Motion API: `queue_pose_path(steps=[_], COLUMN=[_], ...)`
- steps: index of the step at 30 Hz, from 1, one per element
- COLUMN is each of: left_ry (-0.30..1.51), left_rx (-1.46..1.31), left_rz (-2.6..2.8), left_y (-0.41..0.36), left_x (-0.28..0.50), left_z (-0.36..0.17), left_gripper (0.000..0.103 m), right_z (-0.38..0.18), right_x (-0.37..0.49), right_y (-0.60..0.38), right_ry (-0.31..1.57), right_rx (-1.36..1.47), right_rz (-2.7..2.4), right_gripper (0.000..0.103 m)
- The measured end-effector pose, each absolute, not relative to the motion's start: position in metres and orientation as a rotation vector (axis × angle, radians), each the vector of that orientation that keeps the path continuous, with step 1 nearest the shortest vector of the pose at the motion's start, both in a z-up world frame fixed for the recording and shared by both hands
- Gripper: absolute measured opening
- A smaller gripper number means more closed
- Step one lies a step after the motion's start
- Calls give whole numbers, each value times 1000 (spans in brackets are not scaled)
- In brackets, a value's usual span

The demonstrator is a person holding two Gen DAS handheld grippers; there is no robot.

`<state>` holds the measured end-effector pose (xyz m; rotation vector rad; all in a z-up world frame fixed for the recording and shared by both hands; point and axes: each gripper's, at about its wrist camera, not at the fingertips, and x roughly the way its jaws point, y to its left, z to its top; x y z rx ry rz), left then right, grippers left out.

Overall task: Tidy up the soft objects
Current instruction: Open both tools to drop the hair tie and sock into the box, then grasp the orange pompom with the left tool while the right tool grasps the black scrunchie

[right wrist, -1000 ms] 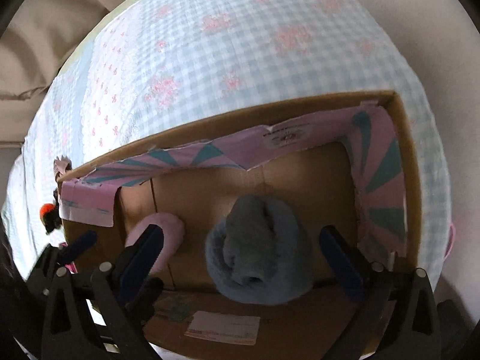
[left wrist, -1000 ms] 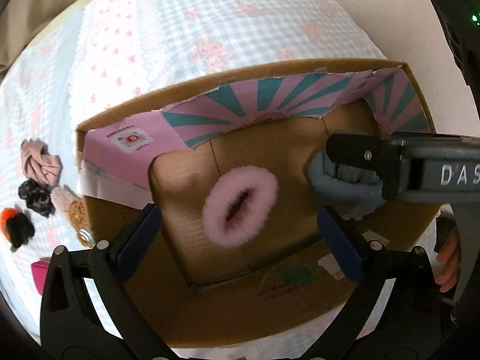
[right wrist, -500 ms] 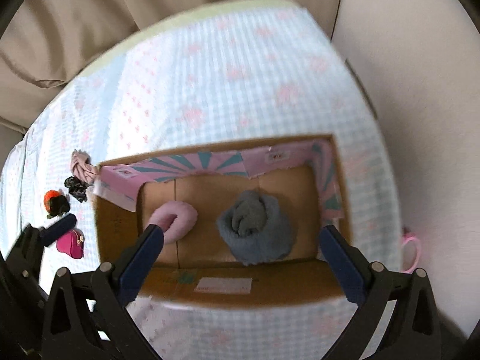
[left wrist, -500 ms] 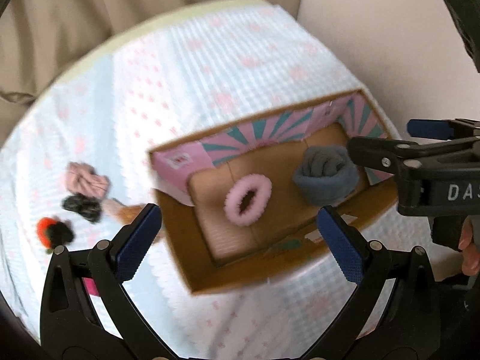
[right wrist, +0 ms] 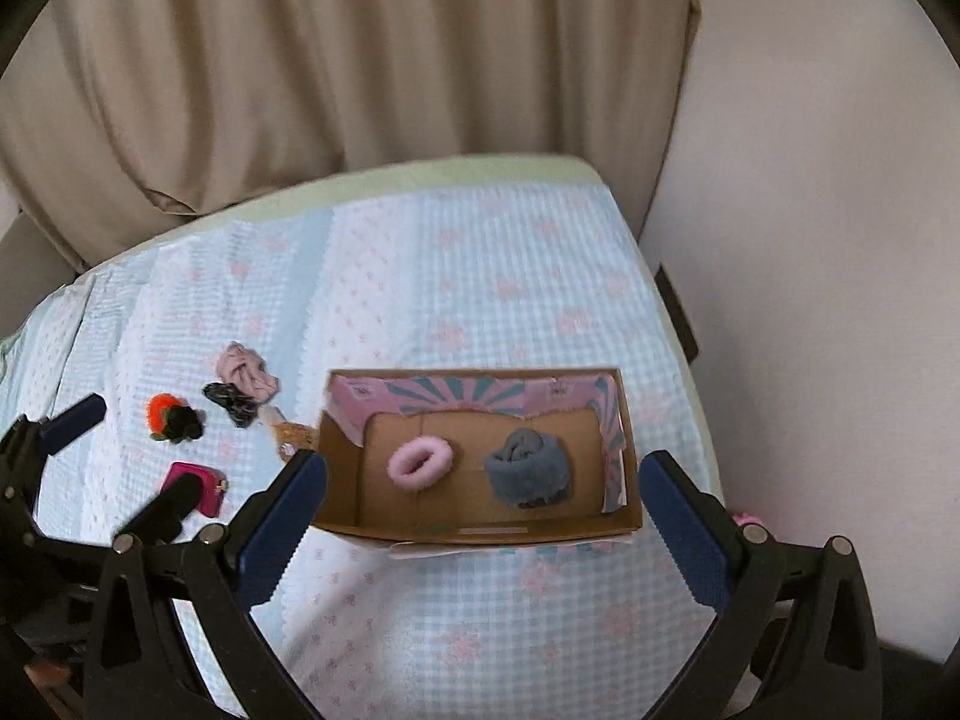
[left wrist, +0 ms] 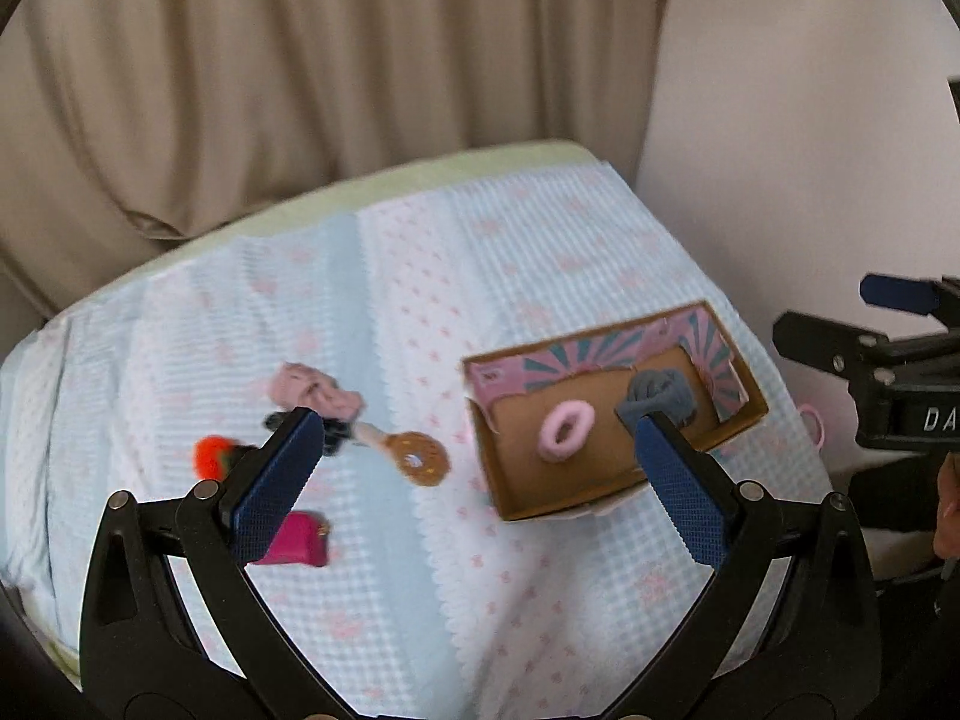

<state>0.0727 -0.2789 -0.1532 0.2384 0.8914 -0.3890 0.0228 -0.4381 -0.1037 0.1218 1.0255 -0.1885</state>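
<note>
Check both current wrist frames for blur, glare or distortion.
Left wrist view: smeared, the cardboard box and pink scrunchie soft-edged; right wrist view: sharper, grey scrunchie readable; both: strong fisheye bending, dark corner vignette, soft even light, no glare.

Both wrist views look down from well above, sharing the cardboard box (left wrist: 606, 414) (right wrist: 480, 456).

One box (right wrist: 480, 531), two soft rings (right wrist: 420, 463) inside, perhaps five items (right wrist: 246, 373) outside
</note>
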Motion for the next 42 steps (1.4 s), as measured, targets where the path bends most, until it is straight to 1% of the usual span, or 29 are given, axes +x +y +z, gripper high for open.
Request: queue_pose_path(steps=[4, 9, 13, 20, 24, 30, 35, 42], left_ry=[835, 804, 797, 799, 820, 890, 961, 1025], left_rx=[197, 156, 124, 74, 37, 27, 30, 54], left_rz=[-341, -263, -189, -107, -102, -157, -200, -211], left_y=[-243, -198, -162, -94, -59, -12, 17, 46], left_x=[58, 44, 35, 30, 33, 51, 76, 111], left_z=[-126, -106, -101, -109, -122, -158, -194, -250], left_gripper=[103, 103, 103, 103, 103, 103, 103, 103], right_z=[-80, -69, -63, -68, -76, -98, -130, -190], right_x=[10, 6, 8, 18, 28, 52, 79, 117], right_y=[-412, -380, -350, -298, -270, -222, -186, -152], right_ry=[971, 933, 902, 890, 887, 902, 946, 1009], right_rx=[132, 136, 114, 119, 108, 103, 93, 96], right_rz=[-141, -78, -3, 89, 112, 120, 94, 62], right_gripper=[103, 103, 103, 103, 103, 103, 103, 103])
